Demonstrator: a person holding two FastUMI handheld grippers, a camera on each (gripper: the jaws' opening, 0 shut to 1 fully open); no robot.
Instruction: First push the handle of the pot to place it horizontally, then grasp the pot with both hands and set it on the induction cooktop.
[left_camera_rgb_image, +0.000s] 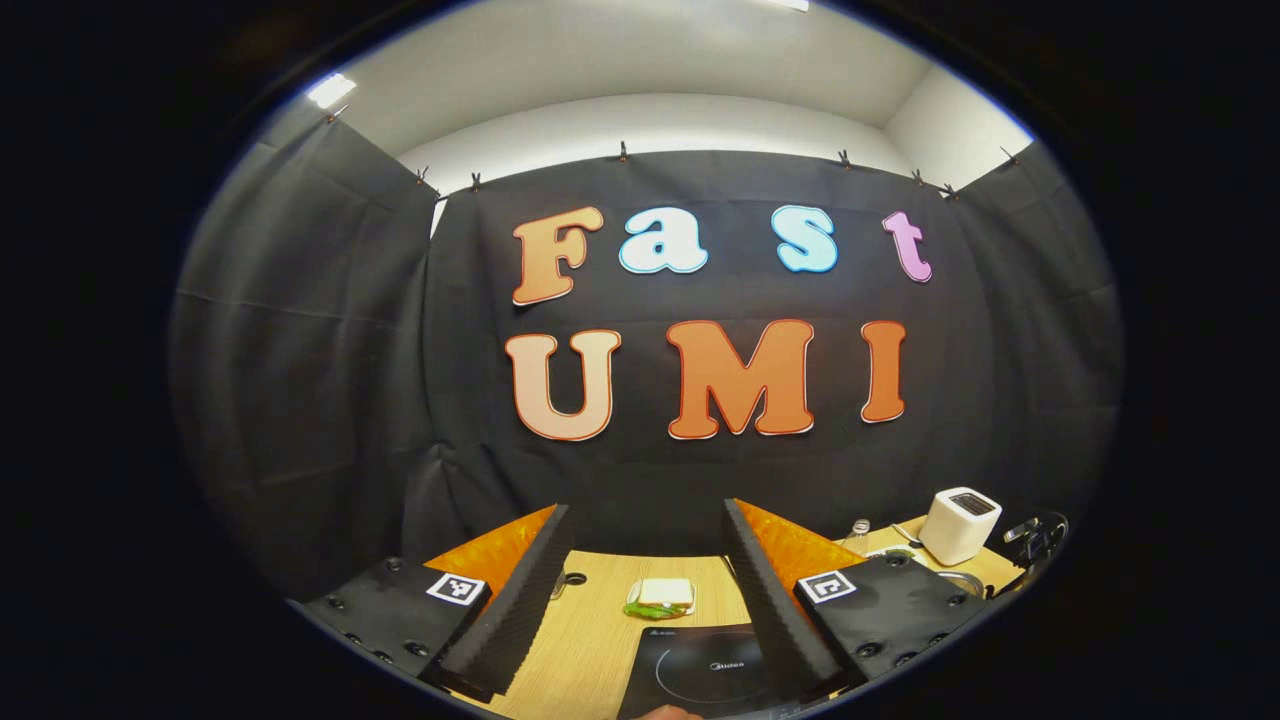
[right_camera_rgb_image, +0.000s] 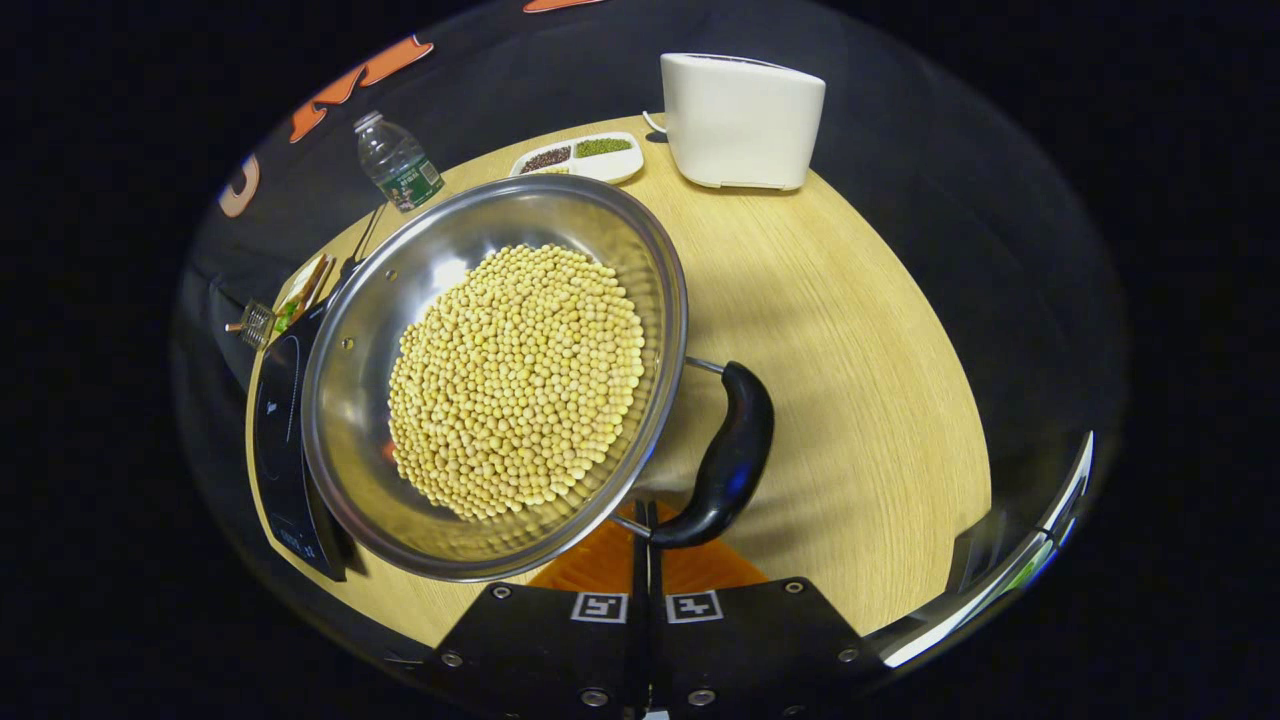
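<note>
Both fingers of right hand-held gripper (right_camera_rgb_image: 645, 535) closed beside pot (right_camera_rgb_image: 495, 375).

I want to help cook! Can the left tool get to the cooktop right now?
Probably yes. The left tool is open and points over the table, with the black cooktop just ahead of its fingers. Nothing seems to sit between them.

Steel pot (right_camera_rgb_image: 380, 400) full of beans, beside black induction cooktop (right_camera_rgb_image: 278, 440).
</note>
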